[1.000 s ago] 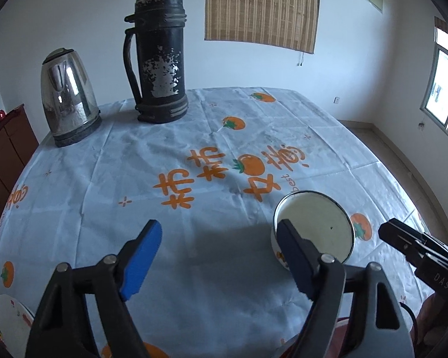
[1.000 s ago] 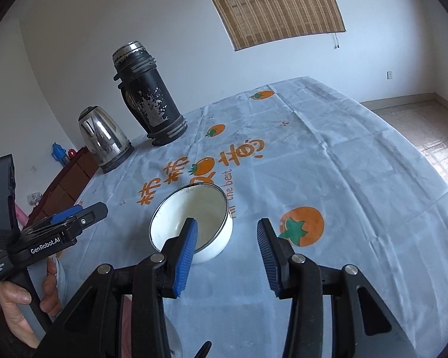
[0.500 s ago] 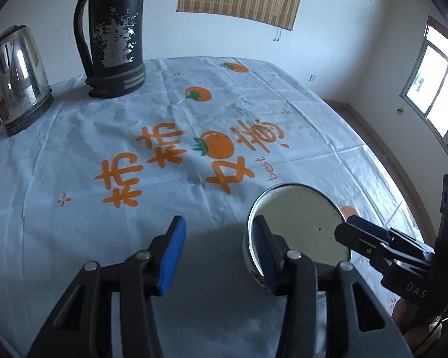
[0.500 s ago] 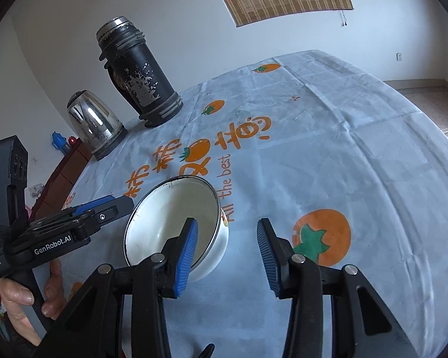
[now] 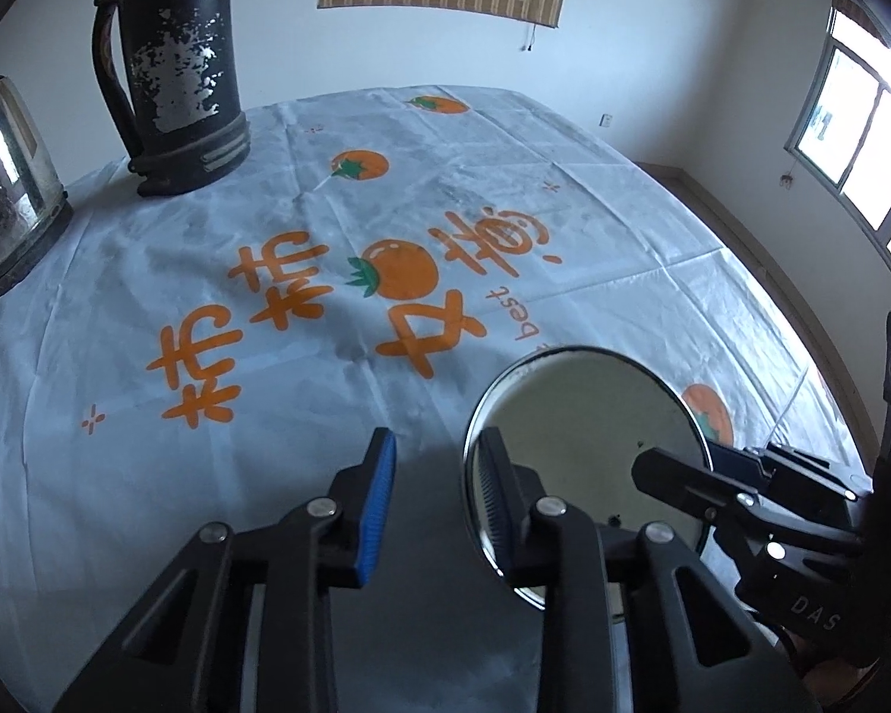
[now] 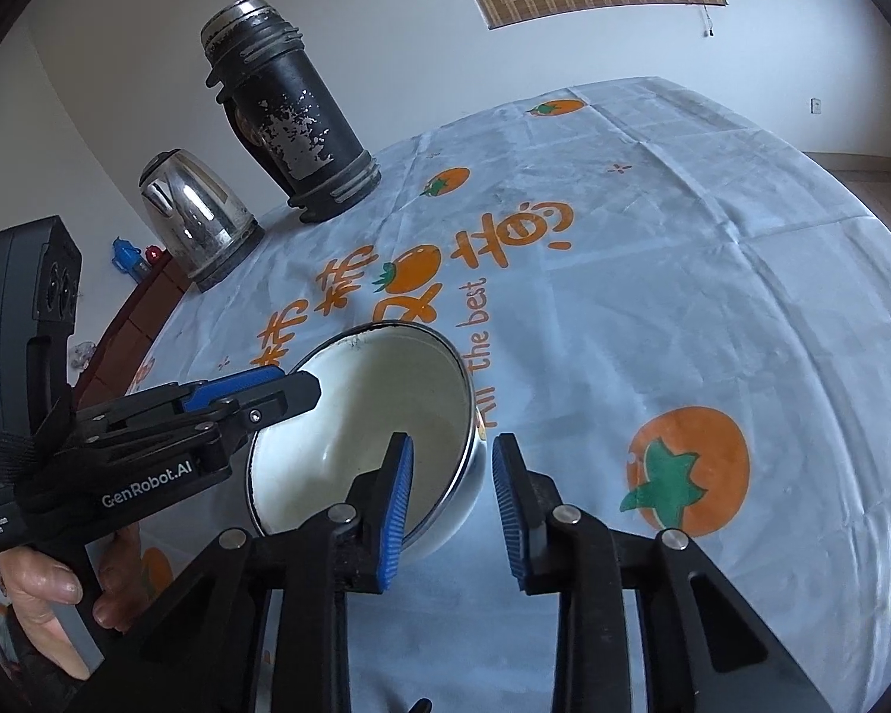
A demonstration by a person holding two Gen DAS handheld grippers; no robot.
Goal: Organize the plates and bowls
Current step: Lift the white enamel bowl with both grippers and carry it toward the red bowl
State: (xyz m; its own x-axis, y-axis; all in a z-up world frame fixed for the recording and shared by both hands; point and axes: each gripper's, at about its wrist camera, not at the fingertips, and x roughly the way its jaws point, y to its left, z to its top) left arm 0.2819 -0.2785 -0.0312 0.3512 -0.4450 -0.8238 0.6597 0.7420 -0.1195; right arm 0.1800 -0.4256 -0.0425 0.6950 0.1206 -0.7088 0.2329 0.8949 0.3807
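A white enamel bowl with a dark rim sits on the tablecloth; it also shows in the right wrist view. My left gripper is open, its right finger inside the bowl's left rim and its left finger outside. My right gripper is open, its left finger inside the bowl's right rim and its right finger outside. Both straddle the rim on opposite sides. No plates are in view.
A tall black thermos and a steel kettle stand at the far left of the table. They also show in the right wrist view: thermos, kettle. A dark wooden cabinet stands beyond the table's left edge.
Both grippers have moved in on the bowl and narrowed. Each now has one finger inside the rim. The bowl looks larger and closer in both views.
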